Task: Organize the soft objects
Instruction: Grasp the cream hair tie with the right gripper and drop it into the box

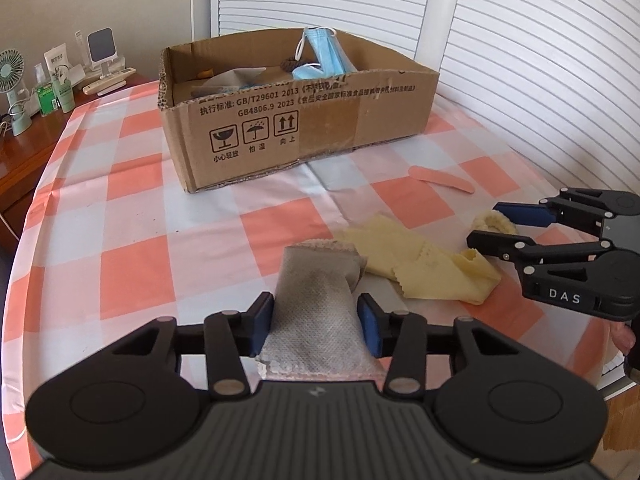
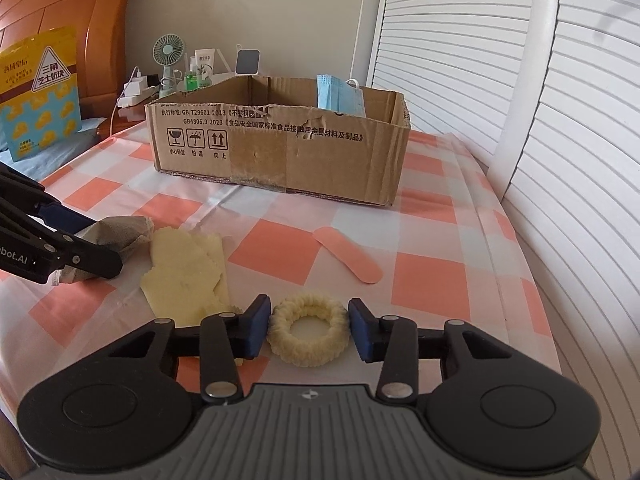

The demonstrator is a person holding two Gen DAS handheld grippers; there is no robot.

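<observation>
My left gripper [image 1: 316, 324] has its pads against both sides of a grey fabric pouch [image 1: 316, 304] that lies on the checked tablecloth; it also shows in the right wrist view [image 2: 116, 234]. My right gripper [image 2: 308, 330] is open around a cream fluffy hair tie [image 2: 308, 334] on the cloth, pads close to its sides. A yellow cloth [image 1: 416, 256] lies between them, also in the right wrist view [image 2: 184, 272]. A pink adhesive bandage [image 2: 346, 254] lies further back. The cardboard box [image 1: 304, 128] holds a blue face mask [image 1: 322, 56] and other small items.
A wooden side table at the far left carries a small fan [image 1: 12, 76], bottles and a phone stand. White slatted doors [image 1: 540, 60] run along the right. A yellow and blue packet [image 2: 38, 92] stands at the left by the bed's headboard.
</observation>
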